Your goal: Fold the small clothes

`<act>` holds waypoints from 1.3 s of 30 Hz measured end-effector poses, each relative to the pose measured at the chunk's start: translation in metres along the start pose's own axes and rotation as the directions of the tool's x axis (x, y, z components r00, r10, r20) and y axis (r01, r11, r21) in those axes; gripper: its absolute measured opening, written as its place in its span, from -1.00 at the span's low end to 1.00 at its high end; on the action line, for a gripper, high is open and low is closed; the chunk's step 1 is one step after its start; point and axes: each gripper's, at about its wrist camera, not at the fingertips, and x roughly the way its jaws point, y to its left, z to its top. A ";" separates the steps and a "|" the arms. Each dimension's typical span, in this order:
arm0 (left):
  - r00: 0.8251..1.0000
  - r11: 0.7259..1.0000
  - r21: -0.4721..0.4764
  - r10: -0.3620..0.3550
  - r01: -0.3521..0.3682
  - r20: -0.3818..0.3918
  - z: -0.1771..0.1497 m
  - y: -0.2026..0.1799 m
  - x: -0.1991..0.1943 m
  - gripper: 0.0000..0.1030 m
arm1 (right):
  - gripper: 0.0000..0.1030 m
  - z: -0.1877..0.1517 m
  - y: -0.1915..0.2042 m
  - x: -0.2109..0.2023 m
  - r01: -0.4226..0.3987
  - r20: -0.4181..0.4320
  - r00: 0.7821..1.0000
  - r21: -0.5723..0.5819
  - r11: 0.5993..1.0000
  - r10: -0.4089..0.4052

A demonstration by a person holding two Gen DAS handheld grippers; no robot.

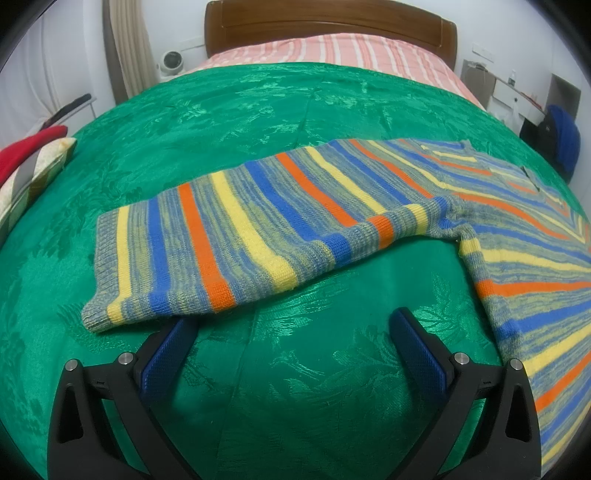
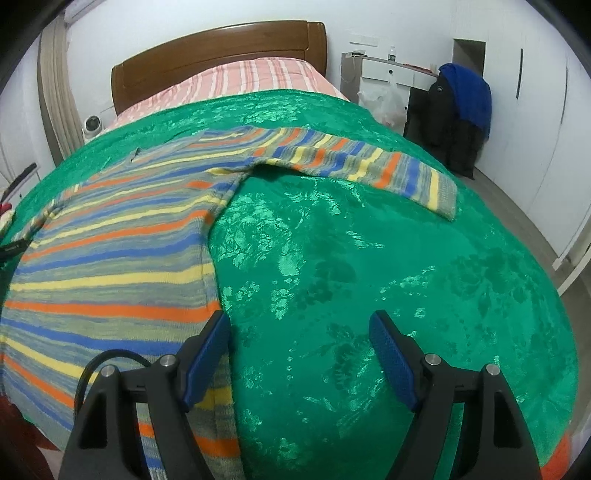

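Note:
A small knitted sweater (image 1: 517, 229) with blue, orange and yellow stripes lies flat on a green bedspread (image 1: 258, 122). Its left sleeve (image 1: 229, 236) stretches out towards the left in the left wrist view. My left gripper (image 1: 291, 326) is open and empty, just below that sleeve's cuff end. In the right wrist view the sweater body (image 2: 110, 258) lies at the left and the right sleeve (image 2: 369, 166) stretches out to the right. My right gripper (image 2: 299, 328) is open and empty, its left finger over the body's right edge near the hem.
A wooden headboard (image 1: 328, 26) and pink striped sheet (image 1: 332, 51) lie at the far end. A red item and a patterned cushion (image 1: 33, 162) sit at the left edge. A chair with dark and blue clothes (image 2: 461, 110) stands right of the bed.

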 end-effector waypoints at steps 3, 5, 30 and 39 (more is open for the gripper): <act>1.000 1.000 0.000 0.000 0.000 0.000 0.000 0.000 0.000 0.99 | 0.50 0.000 -0.002 -0.002 -0.014 0.011 1.000 0.011 1.000 0.014; 1.000 1.000 0.000 0.000 0.000 0.000 0.000 0.000 0.000 0.99 | 0.50 0.001 -0.004 -0.006 -0.022 0.023 1.000 0.019 1.000 0.021; 1.000 1.000 -0.015 -0.004 0.004 -0.023 0.000 0.004 0.000 0.99 | 0.41 0.093 -0.228 0.077 -0.313 0.058 0.930 0.643 0.699 0.363; 0.995 0.998 0.018 -0.056 0.058 -0.082 -0.019 0.007 -0.020 0.99 | -0.38 0.105 -0.247 0.134 -0.394 0.049 0.846 0.729 0.560 0.532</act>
